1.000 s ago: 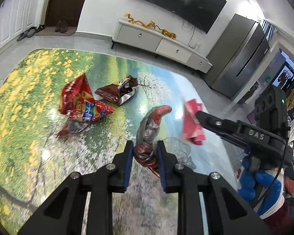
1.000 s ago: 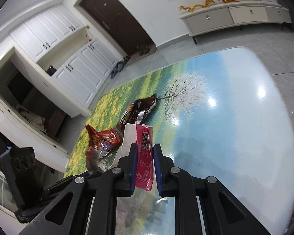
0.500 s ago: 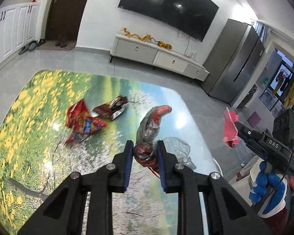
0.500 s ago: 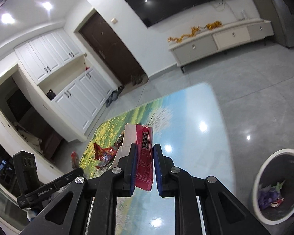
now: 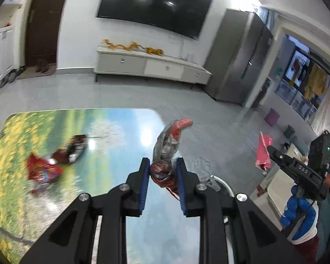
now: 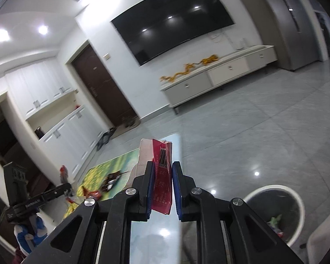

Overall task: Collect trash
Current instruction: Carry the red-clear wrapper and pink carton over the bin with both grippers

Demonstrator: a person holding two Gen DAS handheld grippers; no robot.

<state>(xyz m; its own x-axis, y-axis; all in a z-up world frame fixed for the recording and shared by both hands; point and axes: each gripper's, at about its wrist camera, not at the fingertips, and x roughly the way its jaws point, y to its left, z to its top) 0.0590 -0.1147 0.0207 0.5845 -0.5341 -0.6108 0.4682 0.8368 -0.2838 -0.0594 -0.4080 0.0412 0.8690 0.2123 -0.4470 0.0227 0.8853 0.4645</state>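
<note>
My left gripper (image 5: 162, 171) is shut on a crumpled red and silver wrapper (image 5: 168, 145) and holds it in the air above the table's right edge. My right gripper (image 6: 161, 176) is shut on a flat red packet (image 6: 162, 176) with a barcode, held up off the table. The right gripper also shows in the left wrist view (image 5: 272, 150) with the red packet (image 5: 263, 151). A white-rimmed trash bin (image 6: 275, 211) with a dark liner stands on the floor at the lower right of the right wrist view. Its rim (image 5: 225, 186) peeks out behind my left fingers.
A red snack bag (image 5: 43, 171) and a dark brown wrapper (image 5: 71, 151) lie on the landscape-print table (image 5: 112, 132). A white TV cabinet (image 5: 151, 66), a wall TV and a grey fridge (image 5: 237, 61) stand across the tiled floor.
Both grippers have risen and swung right, away from the table, each carrying its wrapper. The bin now sits closer below the right gripper.
</note>
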